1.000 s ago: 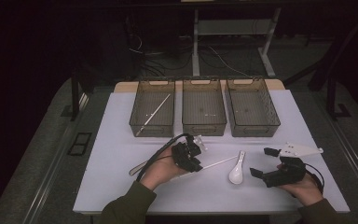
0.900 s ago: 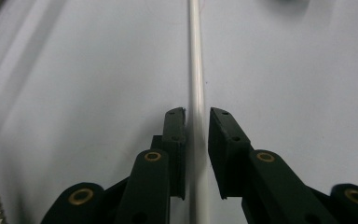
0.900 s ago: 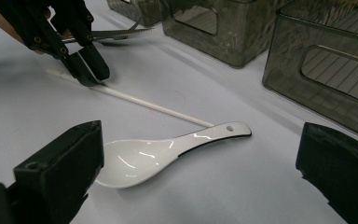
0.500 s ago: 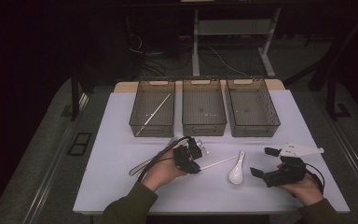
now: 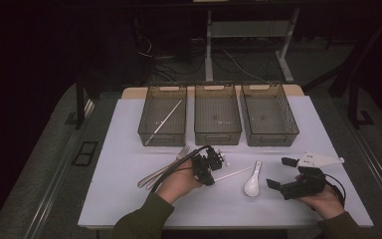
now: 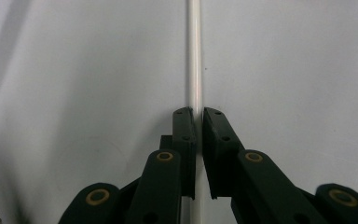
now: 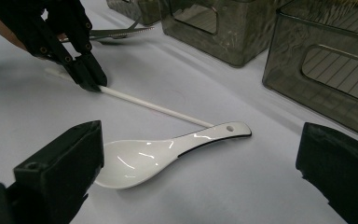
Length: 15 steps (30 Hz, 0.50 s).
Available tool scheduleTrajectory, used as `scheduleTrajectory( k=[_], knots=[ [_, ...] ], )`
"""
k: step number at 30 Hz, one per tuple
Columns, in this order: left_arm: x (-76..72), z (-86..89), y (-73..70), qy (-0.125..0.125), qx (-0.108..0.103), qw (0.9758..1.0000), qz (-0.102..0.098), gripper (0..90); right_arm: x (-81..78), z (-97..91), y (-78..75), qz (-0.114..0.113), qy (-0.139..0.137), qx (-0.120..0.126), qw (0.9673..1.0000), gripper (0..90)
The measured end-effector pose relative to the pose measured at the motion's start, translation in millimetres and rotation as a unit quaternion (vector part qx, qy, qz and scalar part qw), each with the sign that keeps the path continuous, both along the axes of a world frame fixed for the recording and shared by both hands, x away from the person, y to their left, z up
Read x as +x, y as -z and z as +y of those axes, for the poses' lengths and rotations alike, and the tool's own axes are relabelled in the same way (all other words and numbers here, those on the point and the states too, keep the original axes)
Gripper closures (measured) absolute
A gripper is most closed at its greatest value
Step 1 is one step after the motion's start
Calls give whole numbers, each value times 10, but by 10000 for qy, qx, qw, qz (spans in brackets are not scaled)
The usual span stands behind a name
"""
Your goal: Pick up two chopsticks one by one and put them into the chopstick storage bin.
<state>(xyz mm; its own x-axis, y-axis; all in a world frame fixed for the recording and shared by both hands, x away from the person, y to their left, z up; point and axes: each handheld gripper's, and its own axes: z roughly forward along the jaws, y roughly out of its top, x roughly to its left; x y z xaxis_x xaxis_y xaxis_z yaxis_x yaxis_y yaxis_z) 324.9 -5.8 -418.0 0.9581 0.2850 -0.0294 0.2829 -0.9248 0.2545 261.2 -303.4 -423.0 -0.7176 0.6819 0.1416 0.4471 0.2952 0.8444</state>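
the left gripper [image 6: 198, 116] had just closed, pinching the white chopstick [image 6: 195, 56] at frame centre; the right gripper [image 7: 200, 163] stood spread around the white spoon [image 7: 168, 151].

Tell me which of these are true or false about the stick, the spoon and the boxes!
1. The left gripper is shut on the white stick. True.
2. The spoon is inside a box. False: it lies on the table, in front of the boxes.
3. The right gripper is open. True: nothing is between its jaws.
4. All three boxes are empty. False: the left box holds a thin stick.
5. A fork lies on the table beside the left hand. True.
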Motion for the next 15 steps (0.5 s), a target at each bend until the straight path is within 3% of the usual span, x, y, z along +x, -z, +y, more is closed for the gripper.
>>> scheduleTrajectory(
  k=[6,15],
  knots=[
    [7,-23,-9,-29,84,10000,14,838,3,-1,1,10,-2,-2,10000,6],
    [10,23,-8,-103,-81,9999,66,838,5,-16,-3,-10,28,26,10000,6]
  ],
)
